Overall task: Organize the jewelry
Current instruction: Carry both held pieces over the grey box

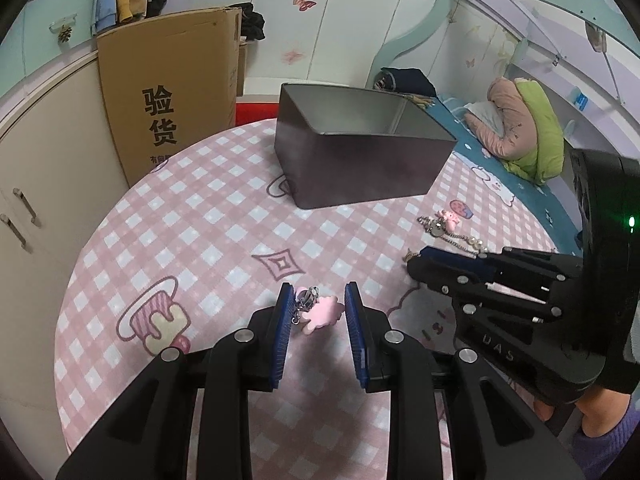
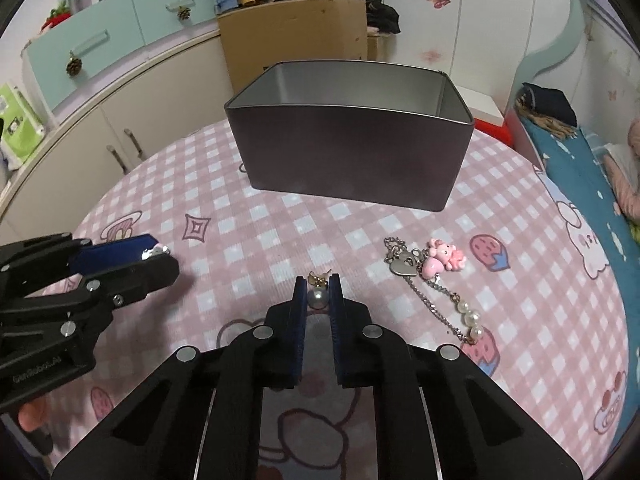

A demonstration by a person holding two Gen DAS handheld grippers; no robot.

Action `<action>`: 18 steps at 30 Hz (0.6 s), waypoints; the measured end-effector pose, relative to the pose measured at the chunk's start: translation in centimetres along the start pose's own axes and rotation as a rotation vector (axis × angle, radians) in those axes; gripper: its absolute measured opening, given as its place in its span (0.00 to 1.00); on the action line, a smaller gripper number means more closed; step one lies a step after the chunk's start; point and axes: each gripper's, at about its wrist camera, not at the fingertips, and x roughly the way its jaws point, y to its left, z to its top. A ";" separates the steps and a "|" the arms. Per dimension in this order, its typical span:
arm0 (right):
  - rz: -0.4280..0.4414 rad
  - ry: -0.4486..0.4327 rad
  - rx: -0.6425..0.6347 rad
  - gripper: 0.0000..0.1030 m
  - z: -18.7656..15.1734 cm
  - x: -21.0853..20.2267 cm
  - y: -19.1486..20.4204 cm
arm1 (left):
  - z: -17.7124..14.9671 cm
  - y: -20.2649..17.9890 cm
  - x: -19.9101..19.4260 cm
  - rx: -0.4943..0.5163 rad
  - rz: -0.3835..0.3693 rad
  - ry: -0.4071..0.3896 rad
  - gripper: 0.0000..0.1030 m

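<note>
A dark open metal tin point(image 1: 360, 168) stands at the table's far side; it also shows in the right wrist view point(image 2: 352, 160). My left gripper point(image 1: 318, 300) is open, its blue pads on either side of a pink charm with a silver clasp point(image 1: 320, 310) lying on the cloth. My right gripper point(image 2: 318, 290) is shut on a pearl earring with a gold bow point(image 2: 318, 296). A chain bracelet with a heart lock, pearls and a pink figure point(image 2: 432, 272) lies to its right, also seen in the left wrist view point(image 1: 444, 226).
The round table point(image 2: 280, 232) has a pink checked cloth. A cardboard box point(image 1: 168, 92) stands behind it on the left, beside cream cabinets point(image 1: 32, 184). A bed with a blue cover point(image 1: 520, 184) and clothes lies to the right.
</note>
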 end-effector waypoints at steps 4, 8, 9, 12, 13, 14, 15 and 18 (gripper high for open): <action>0.004 -0.024 0.010 0.11 0.3 -1.1 -0.7 | 1.1 -0.5 -0.5 0.013 -0.014 -0.022 0.24; 0.006 -0.078 0.027 0.11 1.5 -3.5 -1.9 | 3.1 -1.3 -1.3 0.031 -0.044 -0.059 0.24; 0.008 -0.091 0.033 0.11 1.8 -4.1 -2.2 | 3.7 -1.5 -1.5 0.035 -0.050 -0.069 0.24; 0.018 -0.137 0.055 0.11 3.2 -6.0 -3.4 | 5.9 -2.5 -2.3 0.060 -0.074 -0.103 0.24; 0.021 -0.151 0.062 0.11 3.7 -6.5 -3.7 | 6.6 -2.8 -2.5 0.068 -0.079 -0.112 0.24; 0.022 -0.167 0.067 0.11 4.3 -7.0 -4.1 | 7.6 -3.2 -2.6 0.075 -0.087 -0.119 0.24; 0.019 -0.178 0.070 0.11 4.9 -7.4 -4.4 | 8.5 -3.5 -2.5 0.083 -0.094 -0.124 0.24; 0.022 -0.215 0.080 0.11 6.8 -8.3 -5.0 | 10.8 -4.1 -1.9 0.106 -0.072 -0.122 0.24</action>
